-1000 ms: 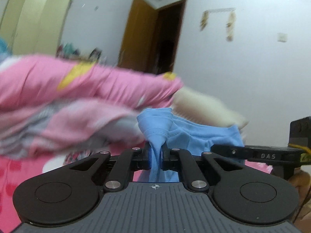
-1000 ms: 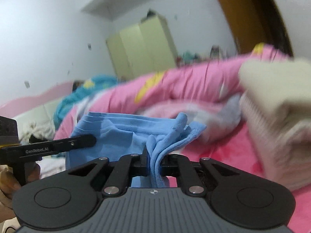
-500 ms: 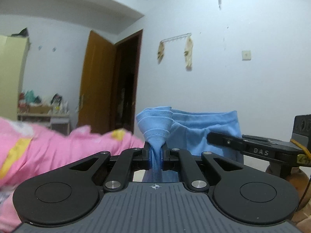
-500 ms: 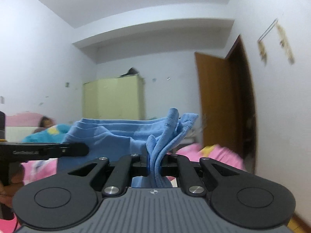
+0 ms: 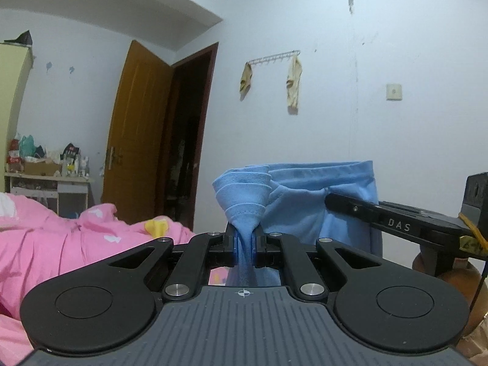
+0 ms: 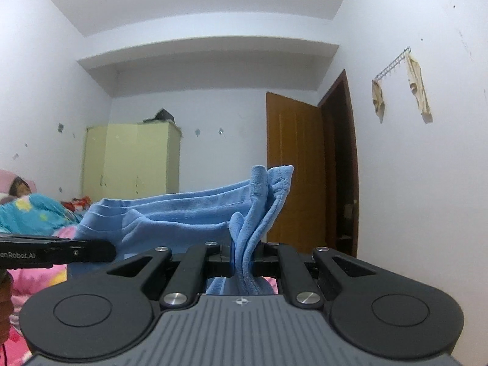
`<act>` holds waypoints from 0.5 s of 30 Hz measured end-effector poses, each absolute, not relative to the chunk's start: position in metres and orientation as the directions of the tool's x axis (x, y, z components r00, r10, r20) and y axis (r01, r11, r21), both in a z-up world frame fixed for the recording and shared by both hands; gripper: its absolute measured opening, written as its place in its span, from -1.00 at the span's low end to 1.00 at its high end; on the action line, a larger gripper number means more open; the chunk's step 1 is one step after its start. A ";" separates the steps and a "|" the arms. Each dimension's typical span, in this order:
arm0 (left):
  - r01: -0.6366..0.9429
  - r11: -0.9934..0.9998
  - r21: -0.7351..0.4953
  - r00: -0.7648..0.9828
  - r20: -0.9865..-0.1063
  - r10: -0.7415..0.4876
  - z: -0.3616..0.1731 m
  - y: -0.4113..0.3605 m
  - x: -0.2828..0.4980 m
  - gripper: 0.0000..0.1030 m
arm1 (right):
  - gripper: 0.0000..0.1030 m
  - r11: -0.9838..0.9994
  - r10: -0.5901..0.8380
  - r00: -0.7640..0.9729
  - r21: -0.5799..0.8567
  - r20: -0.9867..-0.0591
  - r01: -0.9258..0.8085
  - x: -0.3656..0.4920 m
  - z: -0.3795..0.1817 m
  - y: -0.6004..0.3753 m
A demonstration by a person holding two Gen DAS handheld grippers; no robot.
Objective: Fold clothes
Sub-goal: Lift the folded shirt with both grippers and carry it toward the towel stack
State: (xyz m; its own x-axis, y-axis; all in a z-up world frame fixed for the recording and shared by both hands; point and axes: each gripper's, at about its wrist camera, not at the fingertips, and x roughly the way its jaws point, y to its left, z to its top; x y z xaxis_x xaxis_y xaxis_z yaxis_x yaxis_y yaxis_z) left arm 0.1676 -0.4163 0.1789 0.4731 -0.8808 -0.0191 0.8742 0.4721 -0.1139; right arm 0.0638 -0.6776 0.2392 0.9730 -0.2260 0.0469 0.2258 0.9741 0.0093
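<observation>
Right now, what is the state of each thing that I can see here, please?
left gripper: shut on the blue garment.
right gripper: shut on the blue garment.
blue garment: bunched, held up between both grippers.
wooden door: open.
yellow wardrobe: doors closed.
pink quilt: crumpled on the bed.

We see both units built alike: left gripper (image 5: 245, 244) and right gripper (image 6: 242, 256) have matte black linkage arms w/ silver screws, two round black discs, and a grey ribbed deck w/ a small crosshair mark. Side-on, the right unit reads "DAS" in white w/ yellow band, the left "GenRobot.AI".
</observation>
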 end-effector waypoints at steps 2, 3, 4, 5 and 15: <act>0.868 0.485 -0.109 0.486 -0.024 -0.874 0.174 -0.418 0.178 -0.89 | -0.84 0.974 -0.225 0.974 0.017 0.037 0.225 0.072 0.230 -0.686; 0.864 0.492 -0.109 0.492 -0.028 -0.870 0.172 -0.419 0.184 -0.89 | -0.84 0.975 -0.223 0.974 0.021 0.029 0.223 0.078 0.225 -0.688; 0.859 0.499 -0.114 0.498 -0.038 -0.866 0.170 -0.421 0.191 -0.89 | -0.84 0.975 -0.222 0.975 0.025 0.020 0.221 0.085 0.221 -0.691; 0.853 0.506 -0.123 0.504 -0.053 -0.862 0.167 -0.424 0.200 -0.89 | -0.84 0.975 -0.219 0.976 0.026 0.009 0.219 0.093 0.216 -0.693; 0.776 0.601 -0.189 0.541 -0.289 -0.790 0.098 -0.467 0.305 -0.61 | -0.74 0.976 -0.211 0.931 -0.004 -0.297 0.220 0.215 0.152 -0.714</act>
